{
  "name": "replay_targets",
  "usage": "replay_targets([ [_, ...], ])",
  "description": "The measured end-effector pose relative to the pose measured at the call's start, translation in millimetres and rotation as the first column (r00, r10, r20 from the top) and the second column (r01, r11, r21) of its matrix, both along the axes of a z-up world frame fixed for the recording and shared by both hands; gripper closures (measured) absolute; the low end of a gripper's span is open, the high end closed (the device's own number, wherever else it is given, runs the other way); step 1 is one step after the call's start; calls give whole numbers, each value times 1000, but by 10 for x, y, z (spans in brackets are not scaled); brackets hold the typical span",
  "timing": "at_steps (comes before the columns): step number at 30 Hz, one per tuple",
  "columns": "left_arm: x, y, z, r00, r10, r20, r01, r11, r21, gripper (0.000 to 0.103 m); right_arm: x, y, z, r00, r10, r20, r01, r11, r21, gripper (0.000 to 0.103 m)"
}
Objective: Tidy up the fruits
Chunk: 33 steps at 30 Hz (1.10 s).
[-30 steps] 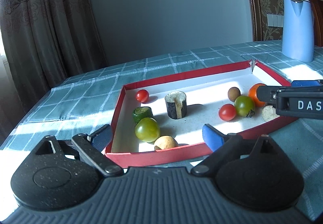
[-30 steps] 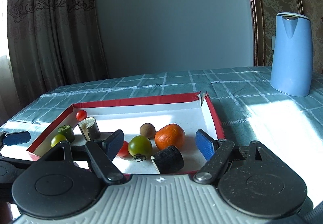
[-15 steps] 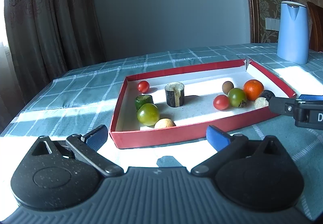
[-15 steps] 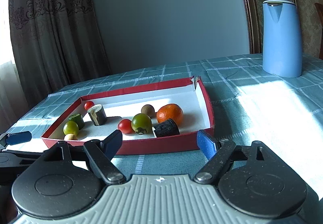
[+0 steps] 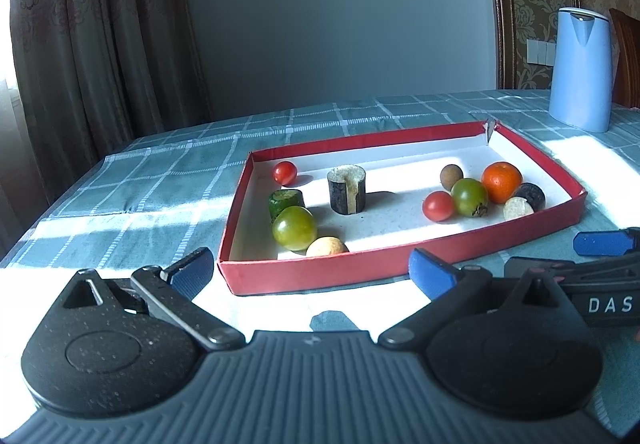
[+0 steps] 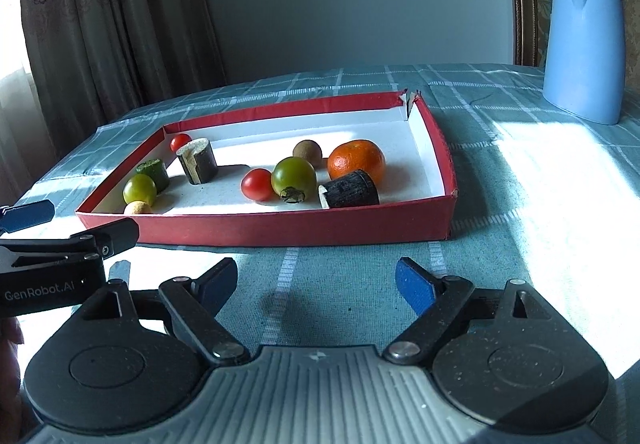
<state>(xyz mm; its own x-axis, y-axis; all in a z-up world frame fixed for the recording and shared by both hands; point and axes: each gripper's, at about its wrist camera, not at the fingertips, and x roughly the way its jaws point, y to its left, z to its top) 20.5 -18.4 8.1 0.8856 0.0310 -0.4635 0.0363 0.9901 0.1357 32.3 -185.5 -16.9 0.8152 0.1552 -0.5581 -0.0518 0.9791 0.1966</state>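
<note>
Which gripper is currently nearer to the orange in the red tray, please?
Right. The right gripper sits just outside the red tray on the side where the orange lies; the left gripper fronts the tray's opposite end.

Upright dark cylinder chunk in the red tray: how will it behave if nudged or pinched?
The dark cylinder chunk stands on a flat end, so it will probably slide or tip rather than roll. Once tipped it likely rolls, like the lying chunk. It looks rigid.

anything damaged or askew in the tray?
Yes. The red tray's far right corner is torn, its flap bent inward. One dark cut stalk piece lies on its side by the orange; the other stands upright.
</note>
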Motion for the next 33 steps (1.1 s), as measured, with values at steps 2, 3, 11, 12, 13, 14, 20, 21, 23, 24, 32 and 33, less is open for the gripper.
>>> replay_targets([
  [2, 1, -3, -1, 1000, 1, 2, -1, 1000, 2, 0, 0, -13, 0, 1000, -5, -1, 5, 1000, 7, 16],
  [3, 1, -6, -2, 1000, -2, 0, 2, 1000, 3, 0, 4, -16, -1, 1000, -6, -4, 7, 1000, 8, 16],
  [11, -11, -21, -3, 1000, -3, 7, 3, 1000, 11, 0, 20, 16, -2, 1000, 14, -17, -14, 1000, -3, 16],
  [12, -10, -19, -2, 1000, -3, 7, 3, 1000, 9, 0, 17, 17, 1, 1000, 14, -15, -14, 1000, -4, 16],
  [13, -8, -16, 0, 1000, -2, 7, 2, 1000, 7, 0, 8, 14, 5, 1000, 11, -10, -12, 1000, -3, 16],
  [14, -5, -11, 1, 1000, 0, 7, 0, 1000, 5, 0, 6, 11, 6, 1000, 10, -7, -10, 1000, -2, 16],
  [20, -2, 3, 5, 1000, 10, 8, -10, 1000, -1, 0, 17, 13, -2, 1000, 11, -13, -11, 1000, -2, 16],
  [21, 1, 1, 5, 1000, 10, 8, -10, 1000, 0, 0, 17, 15, -3, 1000, 11, -14, -11, 1000, -3, 16],
  [23, -1, -6, 4, 1000, 9, 9, -9, 1000, 6, 0, 18, 15, -3, 1000, 11, -14, -11, 1000, -3, 16],
  [24, -2, -9, 3, 1000, 8, 10, -9, 1000, 8, 0, 19, 17, -4, 1000, 11, -14, -11, 1000, -3, 16],
  [32, -12, 3, 7, 1000, 13, 11, -13, 1000, 0, 0, 18, 16, -4, 1000, 13, -16, -13, 1000, -7, 16],
  [33, -11, 10, 9, 1000, 17, 9, -17, 1000, -5, 0, 19, 15, -4, 1000, 13, -14, -13, 1000, -6, 16],
])
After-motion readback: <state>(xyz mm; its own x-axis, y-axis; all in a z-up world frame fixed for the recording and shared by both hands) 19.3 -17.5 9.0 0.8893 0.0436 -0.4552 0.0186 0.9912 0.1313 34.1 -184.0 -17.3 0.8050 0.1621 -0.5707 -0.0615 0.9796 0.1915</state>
